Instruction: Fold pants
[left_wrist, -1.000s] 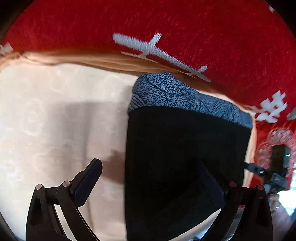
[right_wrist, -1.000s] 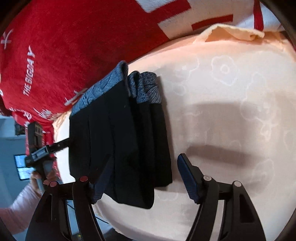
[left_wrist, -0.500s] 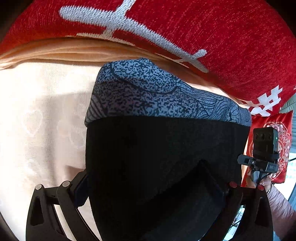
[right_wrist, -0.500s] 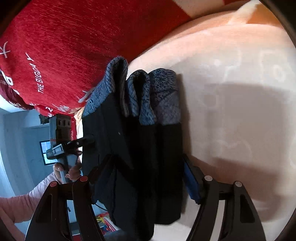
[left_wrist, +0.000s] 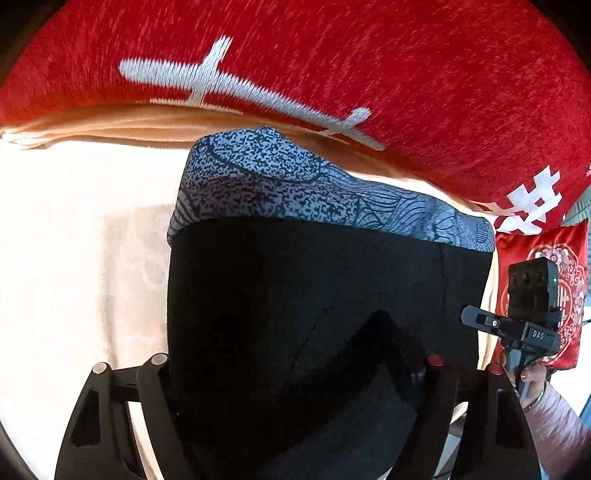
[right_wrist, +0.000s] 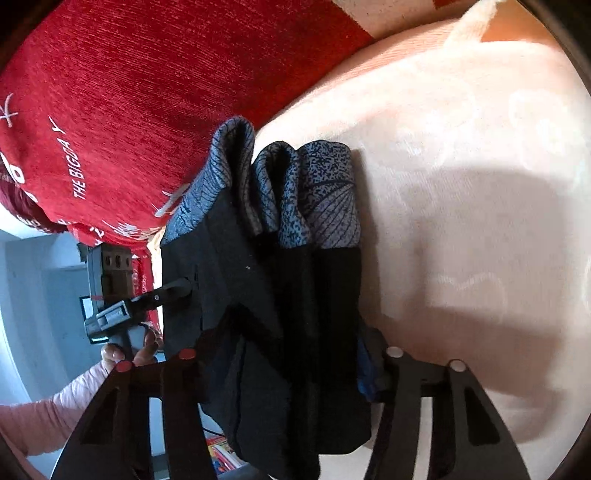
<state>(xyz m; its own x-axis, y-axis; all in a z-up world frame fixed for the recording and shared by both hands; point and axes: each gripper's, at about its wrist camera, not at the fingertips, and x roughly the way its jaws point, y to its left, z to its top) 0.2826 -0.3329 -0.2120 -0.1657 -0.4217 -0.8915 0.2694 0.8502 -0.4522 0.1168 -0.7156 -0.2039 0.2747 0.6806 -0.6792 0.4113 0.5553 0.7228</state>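
The black pants (left_wrist: 314, 295) with a blue-grey patterned band (left_wrist: 295, 184) lie folded in layers on the peach sheet (left_wrist: 74, 258). My left gripper (left_wrist: 295, 369) straddles their near end, one finger on each side, the jaws closed onto the cloth. In the right wrist view the pants (right_wrist: 288, 295) show several stacked folds with the band (right_wrist: 317, 192) at the far end. My right gripper (right_wrist: 288, 362) grips the bundle's near end, fingers pressed on both sides. The other gripper (right_wrist: 122, 306) touches the far edge.
A red cushion (left_wrist: 369, 74) with white embroidery lies right behind the pants. A small red pillow (left_wrist: 546, 280) sits at the right. The peach sheet (right_wrist: 461, 184) spreads out to the right of the pants. The bed edge and room floor (right_wrist: 37, 295) are at the left.
Both grippers moved forward over the folded pants and closed from wide open onto the bundle's end. The pants now fill the gap between the fingers.
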